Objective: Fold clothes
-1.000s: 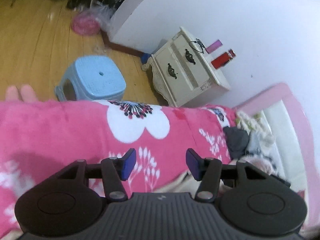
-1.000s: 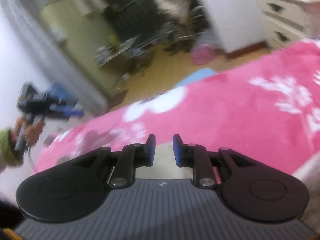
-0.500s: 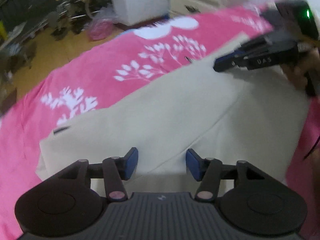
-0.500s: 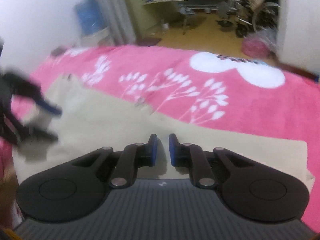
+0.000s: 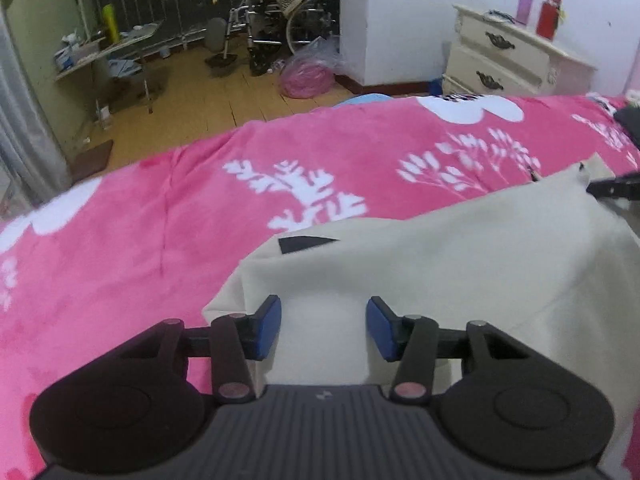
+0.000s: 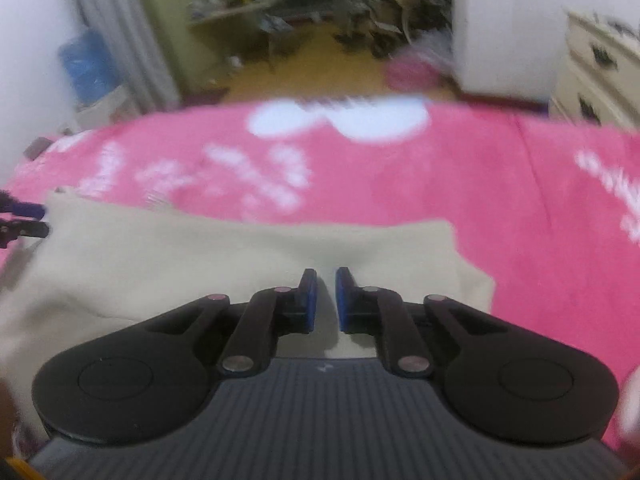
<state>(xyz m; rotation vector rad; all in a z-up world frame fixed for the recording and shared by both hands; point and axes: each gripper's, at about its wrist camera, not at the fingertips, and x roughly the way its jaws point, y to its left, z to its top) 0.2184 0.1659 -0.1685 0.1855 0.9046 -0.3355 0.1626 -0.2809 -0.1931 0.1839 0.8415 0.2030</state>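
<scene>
A cream garment (image 5: 440,260) lies spread on a pink flowered blanket (image 5: 160,220). My left gripper (image 5: 324,320) hovers over the garment's near left end. Its jaws are closing, with cloth lying under the gap and the pads not pressing on it. A small black triangle (image 5: 308,242) shows near that end. My right gripper (image 6: 326,292) is shut, its blue pads pinching a thin ridge of the cream garment (image 6: 200,248) near its right end. In the left wrist view the right gripper (image 5: 612,190) sits at the garment's far right corner. In the right wrist view the left gripper (image 6: 36,220) sits at the garment's left edge.
The pink blanket (image 6: 520,184) ends at a wooden floor (image 5: 200,100). A cream nightstand (image 5: 508,60) carrying a red bottle (image 5: 548,16) stands by the white wall. A wheelchair (image 5: 280,24) and a pink bag (image 5: 308,76) stand further back. Dark clothing (image 5: 628,120) lies at the right edge.
The left gripper swung from facing the nightstand and blue stool down onto the garment's left end. The right gripper lowered onto the garment and its jaws closed.
</scene>
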